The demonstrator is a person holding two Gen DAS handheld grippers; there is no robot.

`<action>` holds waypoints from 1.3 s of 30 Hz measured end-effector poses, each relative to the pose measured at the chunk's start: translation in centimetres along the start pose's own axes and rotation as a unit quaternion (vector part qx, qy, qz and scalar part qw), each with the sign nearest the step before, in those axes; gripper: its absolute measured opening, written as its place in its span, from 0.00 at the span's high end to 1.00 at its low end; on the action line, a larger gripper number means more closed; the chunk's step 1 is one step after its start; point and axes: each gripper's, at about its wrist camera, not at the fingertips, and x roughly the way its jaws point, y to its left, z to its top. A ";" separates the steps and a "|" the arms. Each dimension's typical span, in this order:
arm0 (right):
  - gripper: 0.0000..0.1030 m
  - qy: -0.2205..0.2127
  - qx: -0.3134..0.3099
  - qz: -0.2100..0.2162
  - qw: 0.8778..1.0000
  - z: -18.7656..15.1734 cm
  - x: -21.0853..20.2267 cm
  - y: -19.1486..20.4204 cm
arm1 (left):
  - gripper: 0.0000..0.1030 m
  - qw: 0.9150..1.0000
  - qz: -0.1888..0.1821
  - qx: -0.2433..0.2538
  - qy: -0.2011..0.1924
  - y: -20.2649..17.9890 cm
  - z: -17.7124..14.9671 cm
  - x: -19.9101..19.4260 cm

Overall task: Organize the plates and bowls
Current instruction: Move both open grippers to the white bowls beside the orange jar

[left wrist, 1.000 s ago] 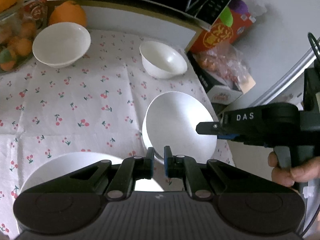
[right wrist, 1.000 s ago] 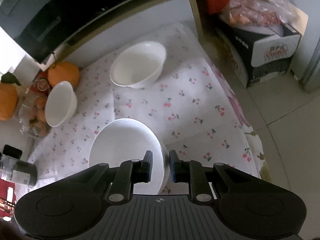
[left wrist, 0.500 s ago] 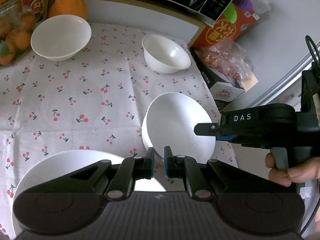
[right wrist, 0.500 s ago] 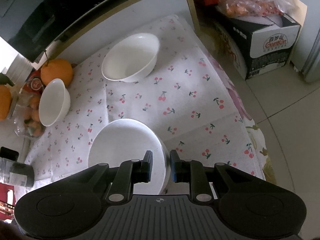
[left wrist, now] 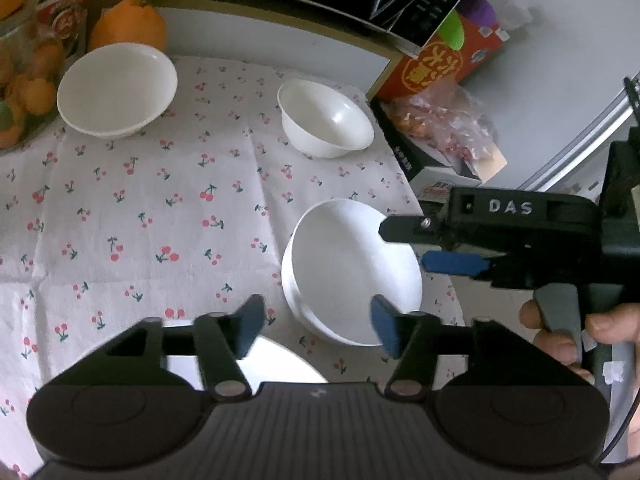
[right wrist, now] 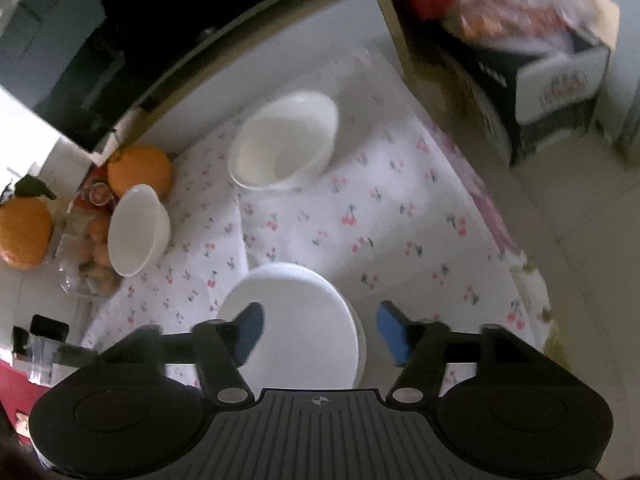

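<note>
The stacked bowls (left wrist: 352, 268) look like smooth, glossy white ceramic. The cherry-print tablecloth (left wrist: 160, 208) is matt, creased cloth. The left hand-held gripper (left wrist: 316, 326) is matt black plastic with blue pads (left wrist: 384, 320).

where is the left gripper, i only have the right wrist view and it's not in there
Observer: The left gripper is open, just short of the near edge of the white dish stack.
Operator: anything under it
Observer: Yes, a white plate lies right below its fingers on the cherry tablecloth.
Operator: how does my gripper sit from that side
Observer: Side-on, the right gripper has its fingertips over the stack's right rim; I cannot tell whether they touch.
</note>
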 end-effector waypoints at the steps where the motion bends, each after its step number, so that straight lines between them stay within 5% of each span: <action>1: 0.23 -0.006 -0.011 -0.004 1.000 0.1 -0.2 0.3 | 0.37 1.000 -0.001 0.000 -0.001 0.0 0.0 -0.1; 9: 0.12 -0.035 -0.029 -0.011 0.999 0.6 -1.1 1.5 | 0.13 1.000 -0.018 -0.014 -0.012 0.3 0.8 -0.9; 15: 0.07 -0.055 0.005 0.015 0.998 1.3 -1.0 2.1 | 0.02 0.999 0.016 -0.021 -0.038 1.3 1.9 -1.7; 21: 0.06 -0.072 0.011 0.039 0.997 1.9 -0.1 4.6 | 0.01 0.994 0.074 -0.035 -0.067 3.6 3.0 -2.4; 28: 0.04 -0.069 -0.006 0.071 0.995 1.8 2.9 8.9 | 0.01 0.976 0.154 -0.062 -0.142 7.5 3.8 -3.6; 39: 0.04 -0.059 0.031 0.102 0.993 1.5 8.3 11.9 | 0.02 0.964 0.133 -0.117 -0.201 12.3 5.0 -3.0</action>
